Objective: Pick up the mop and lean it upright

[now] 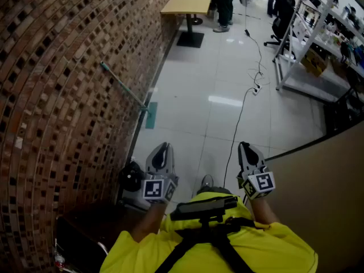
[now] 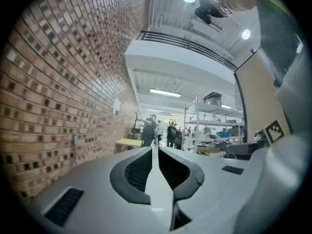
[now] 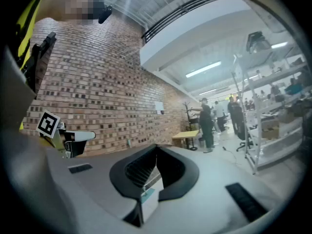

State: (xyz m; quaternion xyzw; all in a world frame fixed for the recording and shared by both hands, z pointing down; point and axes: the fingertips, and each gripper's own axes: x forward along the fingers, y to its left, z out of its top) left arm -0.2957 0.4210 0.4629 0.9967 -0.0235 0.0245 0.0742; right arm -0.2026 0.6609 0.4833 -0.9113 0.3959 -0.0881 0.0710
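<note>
Nearest the camera, the person's yellow shirt (image 1: 273, 246) fills the bottom of the head view, with a black chest harness (image 1: 205, 207) across it. Both forearms reach forward over a pale tiled floor (image 1: 193, 95). The left hand-held gripper (image 1: 162, 151) points ahead, with its marker cube (image 1: 154, 189) toward the camera. In its own view the two jaws are pressed together along their whole length, with nothing between them. The right hand-held gripper (image 1: 244, 149) is held level with it and well apart from it, and also points forward. Its jaws likewise meet tip to tip and hold nothing. A dark, rounded black object (image 1: 131, 177) sits on the floor just beside the left hand-held gripper, at the foot of the brick wall (image 1: 57, 95); what it is cannot be told. A thin cable (image 1: 239, 118) runs away across the tiles between the two grippers toward the right. Farther on, well ahead of both grippers, the mop (image 1: 124, 87) stands tilted against the brick wall. Its flat teal head (image 1: 151, 115) rests on the floor at the wall's base, and its handle slopes up and to the left onto the bricks. A beige partition (image 1: 324, 186) closes the right foreground. Beyond the mop, a yellow-topped table (image 1: 186, 4) on a dark pedestal stands near the wall. Several people (image 1: 223, 4) stand just past the table, and a white shelving rack (image 1: 310, 33) lines the far right.
</note>
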